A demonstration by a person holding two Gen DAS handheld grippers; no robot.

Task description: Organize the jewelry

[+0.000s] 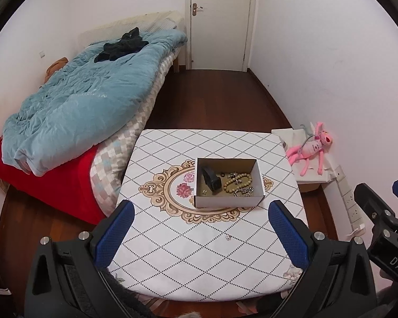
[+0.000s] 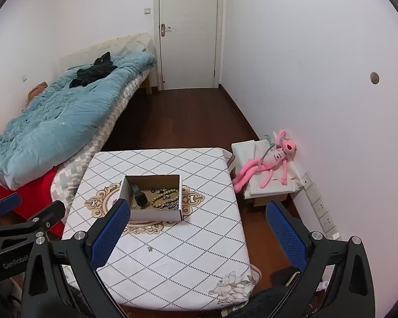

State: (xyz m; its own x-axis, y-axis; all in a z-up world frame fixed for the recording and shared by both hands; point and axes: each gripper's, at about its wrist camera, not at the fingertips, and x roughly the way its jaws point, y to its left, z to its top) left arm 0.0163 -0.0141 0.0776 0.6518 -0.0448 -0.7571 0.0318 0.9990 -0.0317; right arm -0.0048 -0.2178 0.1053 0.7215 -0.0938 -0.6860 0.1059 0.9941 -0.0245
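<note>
A small open cardboard box (image 1: 260,176) stands on the patterned table (image 1: 199,265); it also shows in the right wrist view (image 2: 156,214). Inside lie a black band (image 1: 211,179), a wooden bead bracelet (image 1: 238,181), silver chains (image 1: 242,191) and small pieces. One small silver earring (image 1: 228,237) lies loose on the cloth in front of the box, also in the right wrist view (image 2: 150,249). My left gripper (image 1: 201,212) is open and empty, above the table's near edge. My right gripper (image 2: 199,212) is open and empty, held to the right of the left one.
A bed with a blue quilt (image 1: 74,100) and red sheet stands left of the table. A pink plush toy (image 2: 268,159) lies on a low white stand at the right wall. Wall sockets (image 2: 322,212) run along the right. Dark wood floor and a closed door (image 1: 220,18) lie beyond.
</note>
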